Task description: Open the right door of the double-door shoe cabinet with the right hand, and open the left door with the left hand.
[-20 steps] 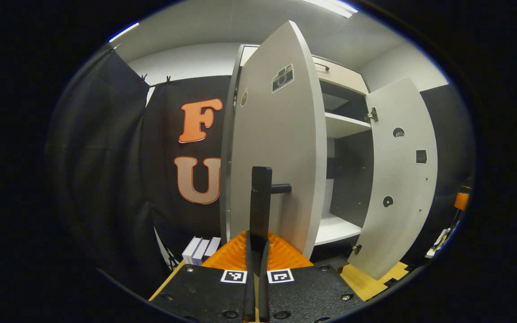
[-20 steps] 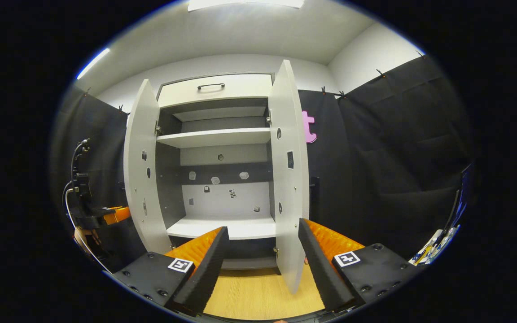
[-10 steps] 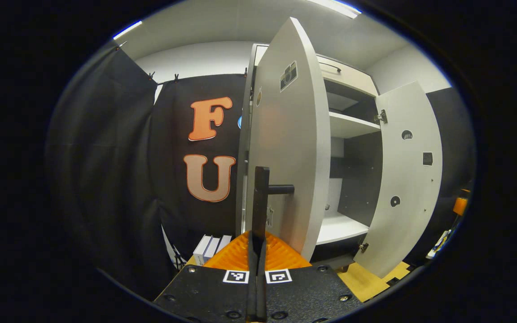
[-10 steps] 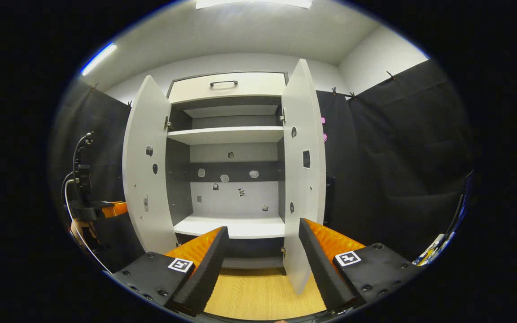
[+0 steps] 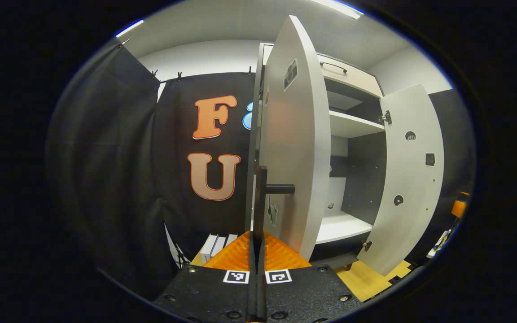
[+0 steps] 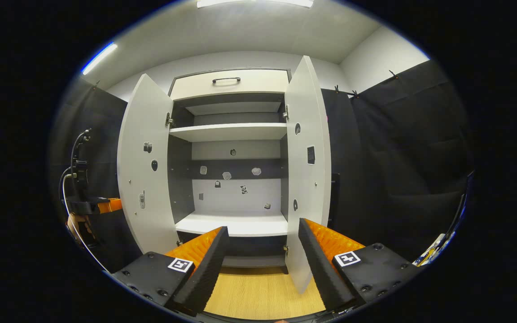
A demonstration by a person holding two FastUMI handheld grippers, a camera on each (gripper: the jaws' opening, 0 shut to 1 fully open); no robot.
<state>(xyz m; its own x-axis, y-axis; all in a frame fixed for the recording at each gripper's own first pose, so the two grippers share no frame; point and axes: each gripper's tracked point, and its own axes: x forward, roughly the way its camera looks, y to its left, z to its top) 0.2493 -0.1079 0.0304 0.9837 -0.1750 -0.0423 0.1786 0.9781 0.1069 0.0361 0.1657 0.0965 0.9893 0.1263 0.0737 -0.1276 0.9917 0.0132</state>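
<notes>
The white shoe cabinet (image 6: pixel 231 132) has both doors standing open. In the left gripper view the left door (image 5: pixel 294 148) is nearly edge-on, with its black bar handle (image 5: pixel 261 193) rising straight out of my left gripper (image 5: pixel 256 235), which is shut on it. The right door (image 5: pixel 413 179) hangs open further right. In the right gripper view my right gripper (image 6: pixel 263 244) is open and holds nothing, below and in front of the lower shelf (image 6: pixel 234 223). The right door (image 6: pixel 308 170) passes just left of its right finger (image 6: pixel 314 258). The left door (image 6: pixel 144 170) and left gripper (image 6: pixel 90 206) are at far left.
A drawer with a dark handle (image 6: pixel 226 80) tops the cabinet. Small stickers dot the back panel (image 6: pixel 231 190). White boxes (image 5: pixel 217 246) stand on the wooden floor (image 6: pixel 258 291) beside the cabinet. Black cloth walls close in on both sides.
The left door has swung wider open, held by its handle in the left gripper. The right gripper has stayed open, with the right door slightly further open.
</notes>
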